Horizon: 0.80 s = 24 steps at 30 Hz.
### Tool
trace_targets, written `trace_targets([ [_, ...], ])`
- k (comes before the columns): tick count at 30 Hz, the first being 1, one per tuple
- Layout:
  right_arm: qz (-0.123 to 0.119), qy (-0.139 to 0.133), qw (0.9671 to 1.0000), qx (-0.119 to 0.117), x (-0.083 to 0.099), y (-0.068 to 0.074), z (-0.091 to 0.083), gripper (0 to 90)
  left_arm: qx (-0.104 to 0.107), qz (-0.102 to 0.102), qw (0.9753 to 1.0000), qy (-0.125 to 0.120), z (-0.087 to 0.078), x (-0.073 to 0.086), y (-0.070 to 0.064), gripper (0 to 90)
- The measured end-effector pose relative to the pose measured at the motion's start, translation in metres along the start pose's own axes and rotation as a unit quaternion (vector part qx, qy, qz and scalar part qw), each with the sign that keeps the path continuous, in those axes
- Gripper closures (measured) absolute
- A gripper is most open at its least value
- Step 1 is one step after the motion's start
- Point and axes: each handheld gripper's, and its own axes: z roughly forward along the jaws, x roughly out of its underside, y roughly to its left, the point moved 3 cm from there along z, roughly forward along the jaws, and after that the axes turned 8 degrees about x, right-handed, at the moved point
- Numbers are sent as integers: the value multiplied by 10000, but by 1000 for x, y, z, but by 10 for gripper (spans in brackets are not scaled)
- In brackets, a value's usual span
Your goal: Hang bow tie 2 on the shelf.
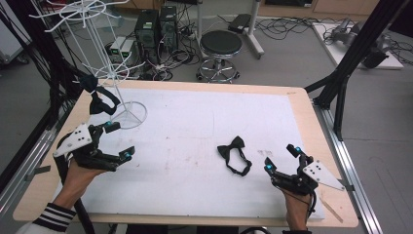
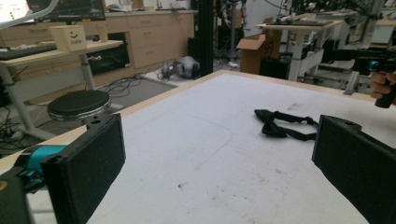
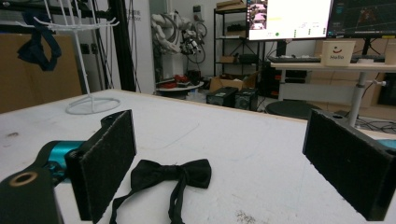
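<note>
Both pairs of jaws stand wide apart with nothing between them. The right gripper (image 1: 281,158) rests near the front right of the white table (image 1: 195,126), and in the right gripper view its two black pads frame a black bow tie (image 3: 170,173) lying flat just ahead and a little toward the left pad. From above, the same bow tie (image 1: 234,152) sits just left of the right gripper, its bow toward the far side and its strap looping toward the near edge, so its long axis runs roughly diagonal across the table. The left gripper (image 1: 117,141) hovers well apart at the table's left side; in its own view the tie appears far off across the surface. The right hand is clearly the nearer one, and a short reach forward and leftward looks enough to straddle the knot. Behind the left gripper stands a white wire rack (image 1: 104,58) with another dark bow tie (image 1: 97,95) hanging on it, likely the destination.
</note>
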Motion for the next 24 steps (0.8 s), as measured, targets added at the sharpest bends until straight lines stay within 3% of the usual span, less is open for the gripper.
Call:
trace_targets([
  [7,-38,-12,10000,-54,-13,-7,-1,90,72,45,9999,129,6,2,0,32],
  [13,-130,140,9997,-141,-20,-7,6,90,94,32,9998,147,6,3,1,32],
  [19,-388,368,9982,-271,-28,-4,19,90,123,-24,9997,200,6,9,2,31],
  [24,-644,556,9955,-415,-43,-2,33,90,105,50,9997,231,7,11,0,31],
])
